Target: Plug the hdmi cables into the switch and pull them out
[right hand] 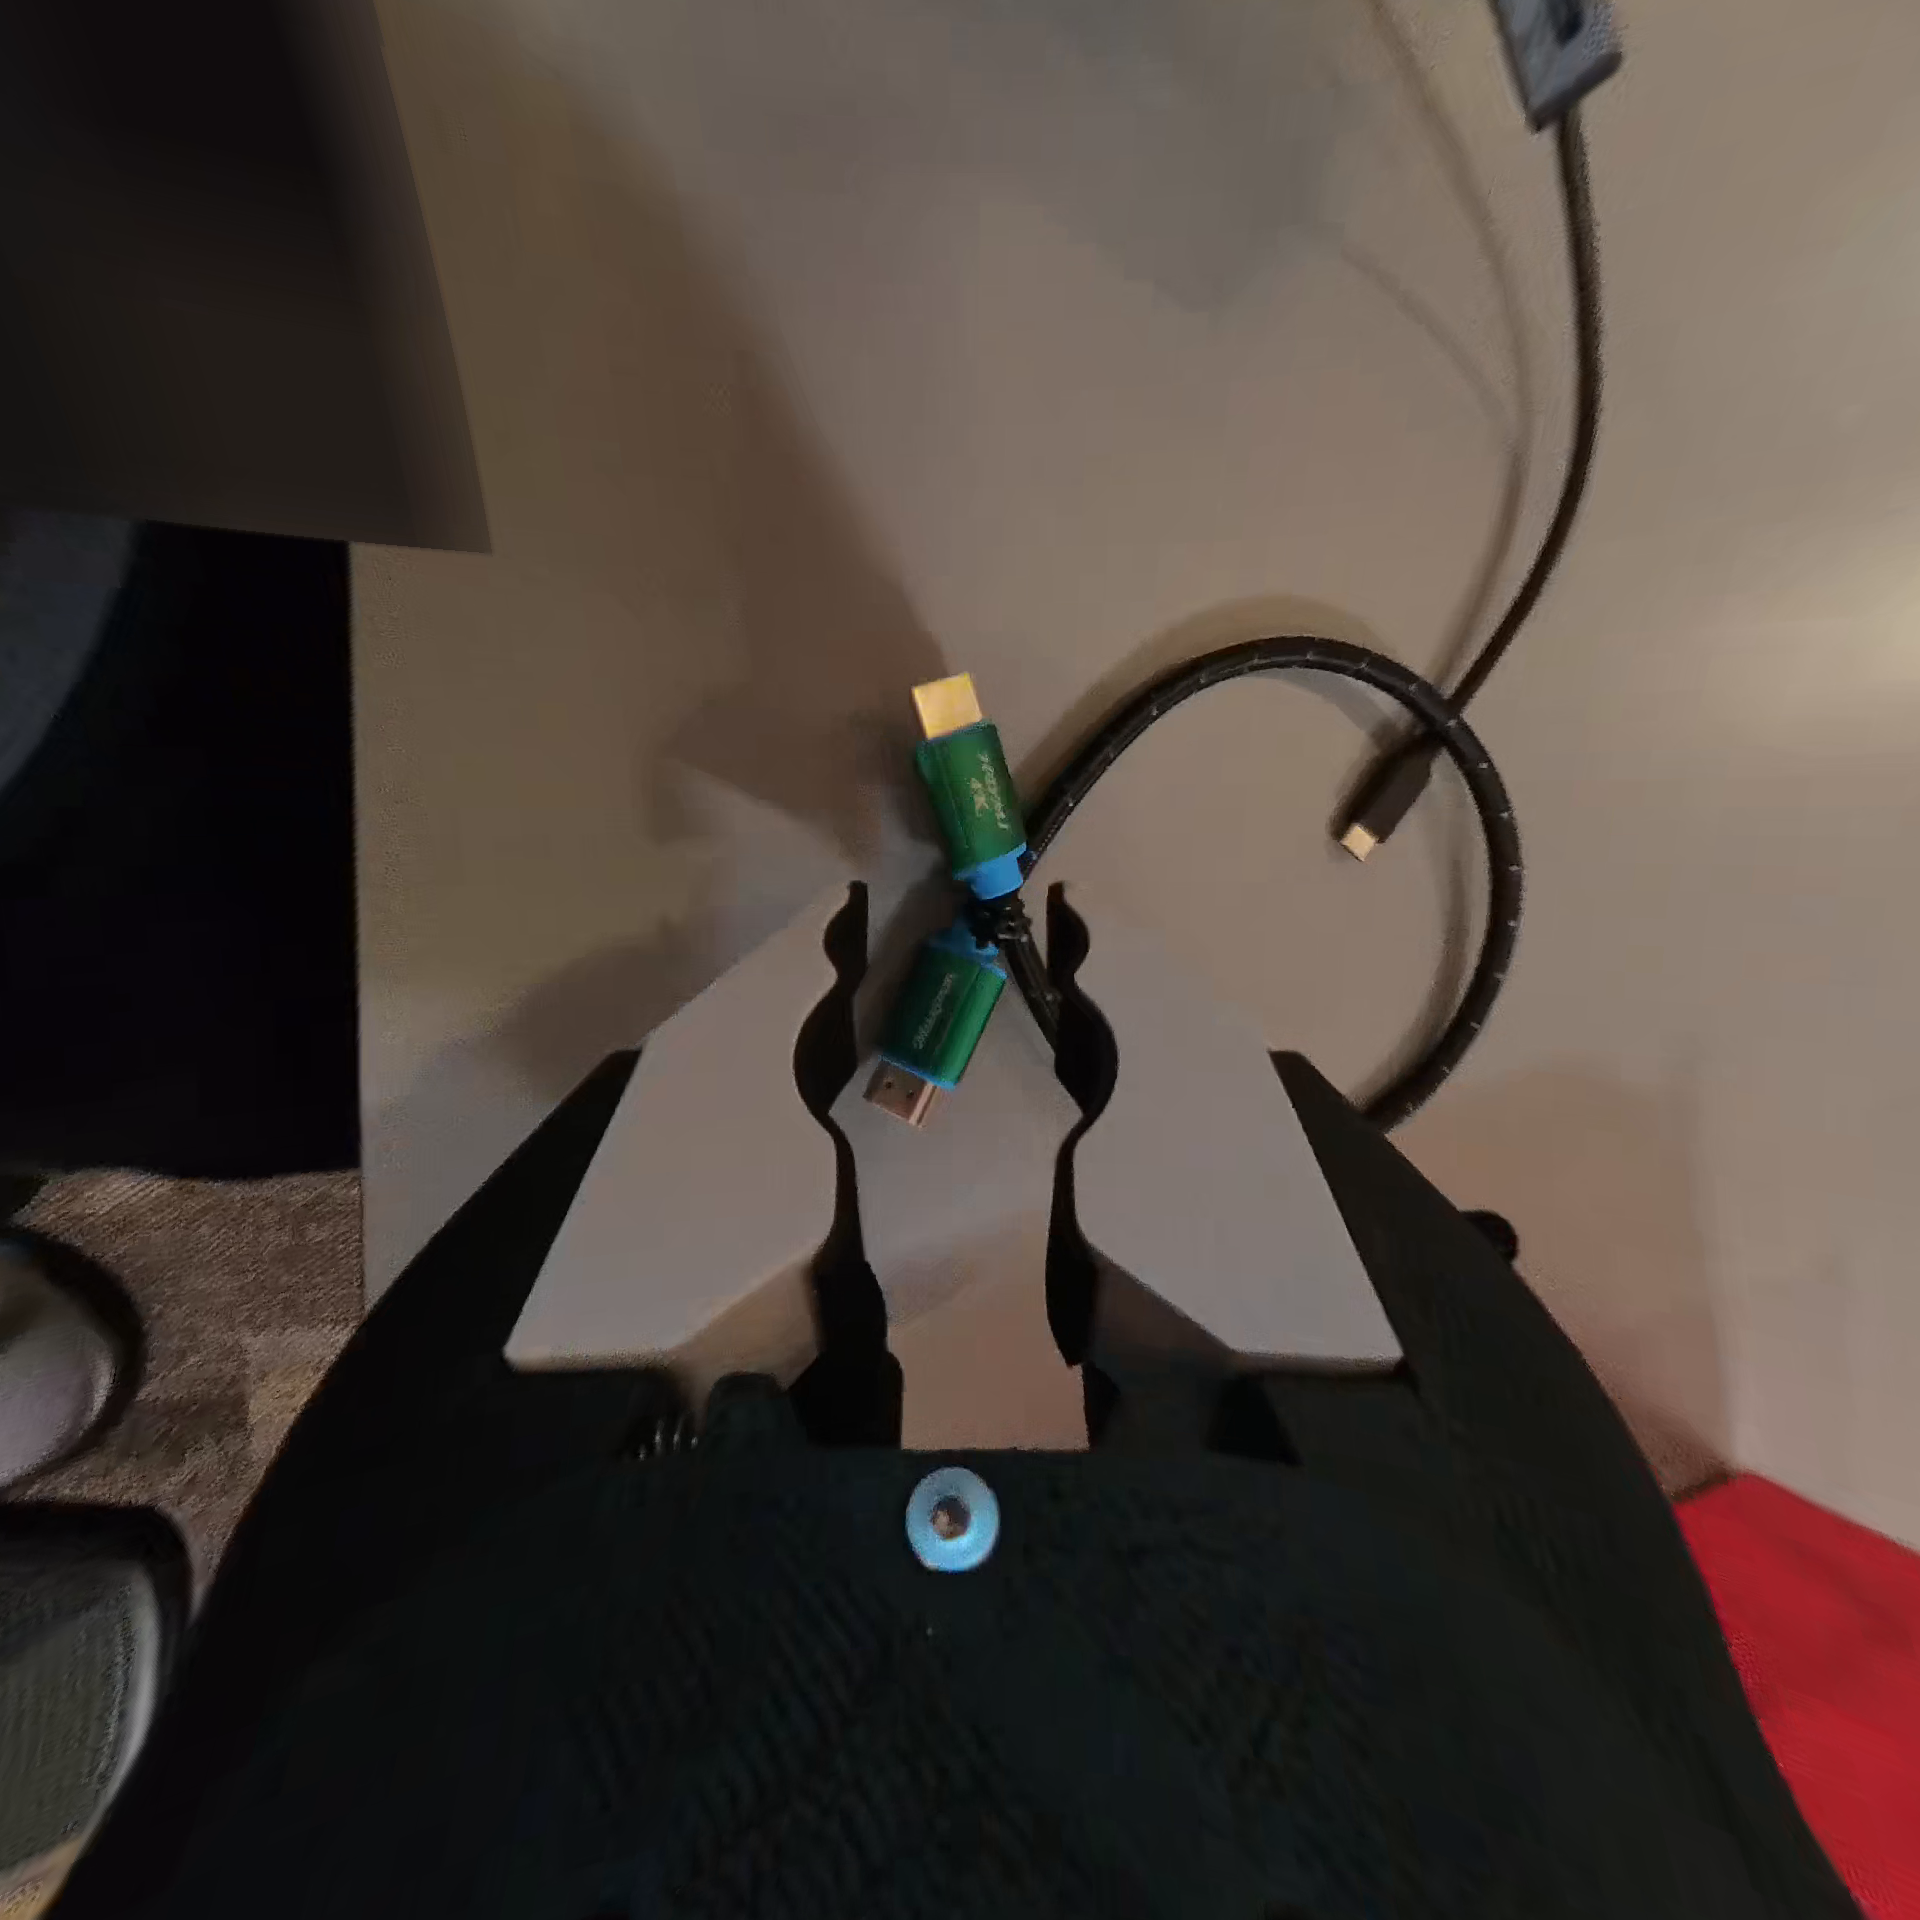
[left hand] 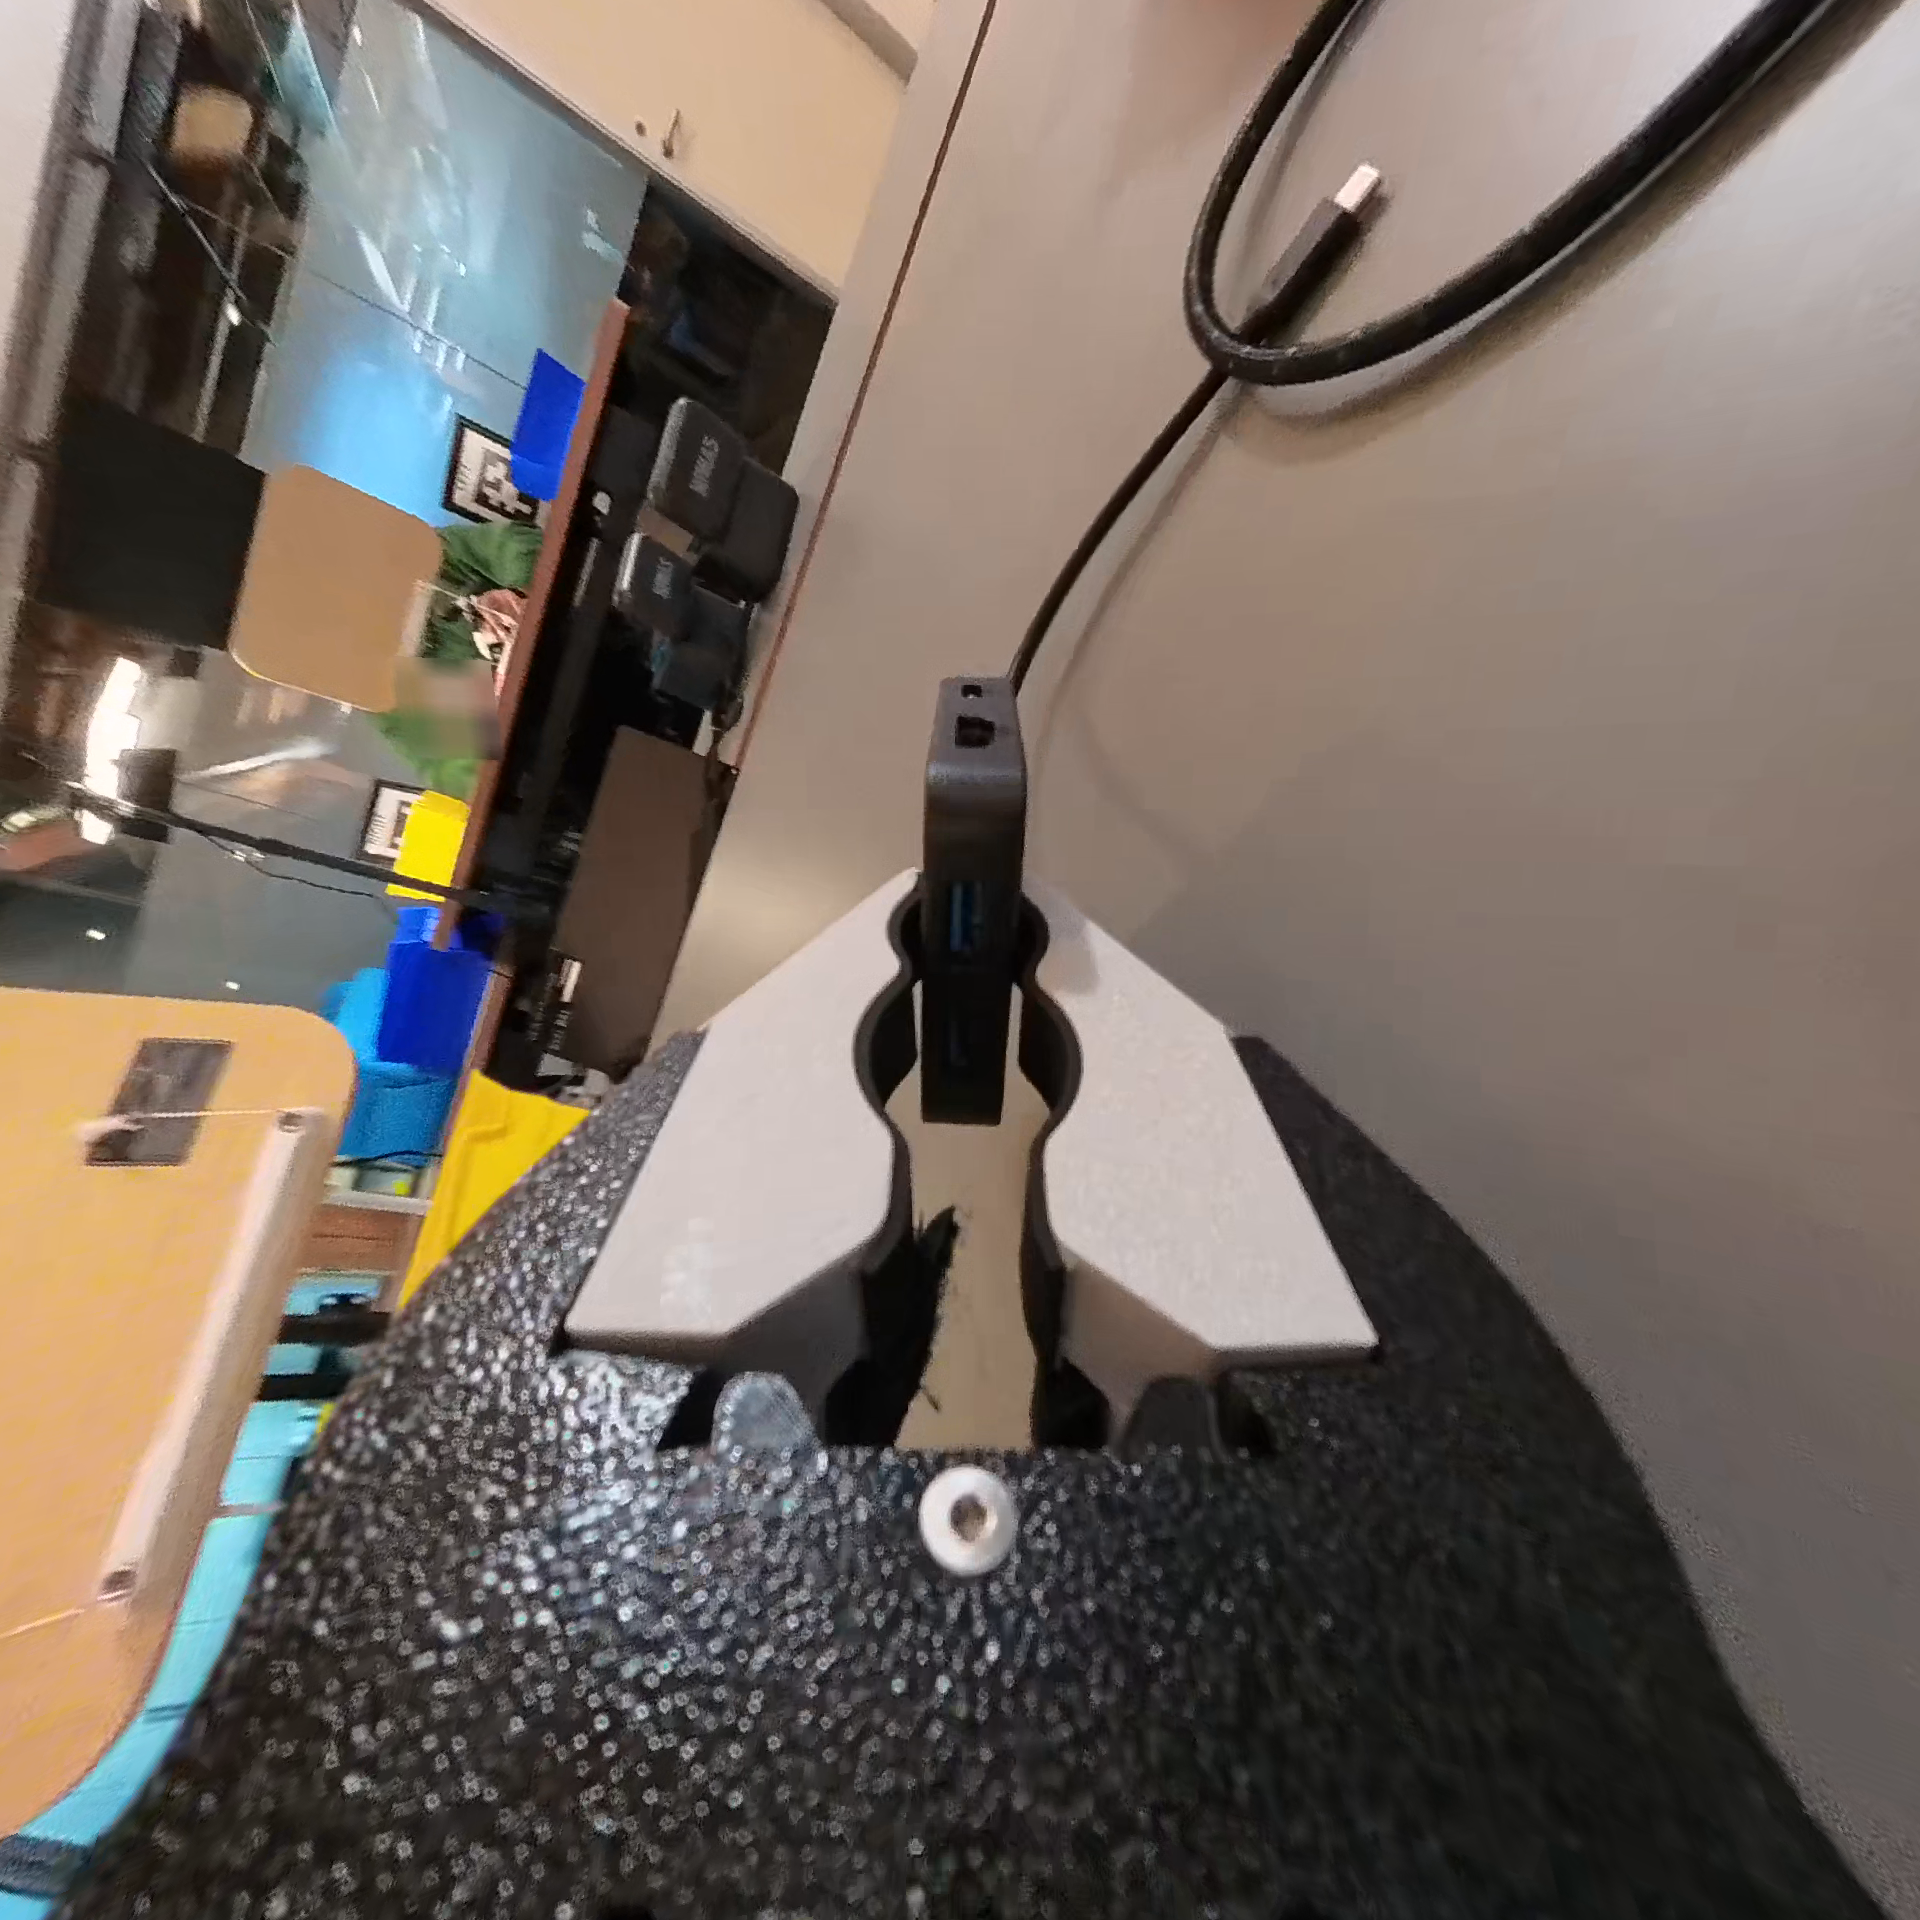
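In the left wrist view my left gripper (left hand: 971, 896) is shut on a flat black switch (left hand: 971, 790), held on edge over the grey table (left hand: 1558, 831). Its thin lead runs to a plug with a silver tip (left hand: 1340, 213) lying on the table. In the right wrist view my right gripper (right hand: 956, 896) is open over a braided black HDMI cable (right hand: 1486, 810). The cable's two green plugs with gold tips lie crossed on the table: the near plug (right hand: 935, 1023) is between my fingers without touching them, the far plug (right hand: 971, 795) just beyond the tips.
A thick black cable loop (left hand: 1205, 281) lies beyond the switch. A thin black lead with a small plug (right hand: 1361, 836) and a grey block (right hand: 1558, 52) lie to the right. A dark panel (right hand: 208, 260) stands at left, red cloth (right hand: 1818, 1662) at lower right.
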The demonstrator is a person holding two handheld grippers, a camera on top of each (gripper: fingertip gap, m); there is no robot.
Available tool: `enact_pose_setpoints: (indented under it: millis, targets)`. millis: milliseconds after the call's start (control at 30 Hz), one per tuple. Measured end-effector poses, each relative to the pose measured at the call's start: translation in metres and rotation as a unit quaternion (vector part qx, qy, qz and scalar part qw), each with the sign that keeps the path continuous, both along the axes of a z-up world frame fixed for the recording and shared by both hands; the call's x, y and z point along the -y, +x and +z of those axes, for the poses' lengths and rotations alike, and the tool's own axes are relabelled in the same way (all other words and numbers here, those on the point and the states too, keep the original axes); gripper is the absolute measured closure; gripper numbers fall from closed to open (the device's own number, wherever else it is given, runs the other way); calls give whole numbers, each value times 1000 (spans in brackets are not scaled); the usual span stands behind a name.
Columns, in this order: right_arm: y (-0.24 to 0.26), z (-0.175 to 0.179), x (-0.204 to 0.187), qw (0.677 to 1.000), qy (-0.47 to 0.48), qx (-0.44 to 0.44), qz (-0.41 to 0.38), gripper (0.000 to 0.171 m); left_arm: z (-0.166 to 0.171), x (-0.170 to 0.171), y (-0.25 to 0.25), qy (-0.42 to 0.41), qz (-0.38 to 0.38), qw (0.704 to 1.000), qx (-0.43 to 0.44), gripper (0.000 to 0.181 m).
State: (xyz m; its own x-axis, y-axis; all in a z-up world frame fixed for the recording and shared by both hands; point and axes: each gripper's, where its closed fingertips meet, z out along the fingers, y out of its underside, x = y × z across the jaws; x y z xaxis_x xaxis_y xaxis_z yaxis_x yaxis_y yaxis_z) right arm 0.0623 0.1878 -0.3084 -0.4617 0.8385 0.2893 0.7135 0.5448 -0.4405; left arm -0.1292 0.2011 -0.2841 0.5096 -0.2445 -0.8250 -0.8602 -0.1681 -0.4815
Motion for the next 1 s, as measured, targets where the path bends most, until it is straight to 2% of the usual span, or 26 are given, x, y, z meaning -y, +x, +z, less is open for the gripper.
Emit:
enact_pose_setpoints:
  millis: [133,333,433,500,667,800,867,1000]
  targets:
    - [6,-7,-12,998,-26,51,38,141,2,0,1,14,-8,999,-47,170]
    - [1,-11,-6,986,-128,91,56,142,1,0,1,14,-12,998,-53,170]
    - [-4,-17,-3,983,-147,97,41,156,0,0,2,14,-14,998,-57,170]
    - [-7,-16,-1,981,-169,91,21,157,0,0,2,13,-14,998,-55,170]
    - [-13,-11,-12,986,-153,25,-69,159,4,0,-4,19,9,998,-67,170]
    - [-16,8,-22,977,-134,-56,-157,161,14,2,-19,51,66,972,-219,170]
    - [-20,17,-17,968,-143,-99,-182,161,10,2,-15,47,62,963,-260,170]
    - [-37,18,1,966,-123,-132,-186,161,9,3,4,57,17,974,-219,170]
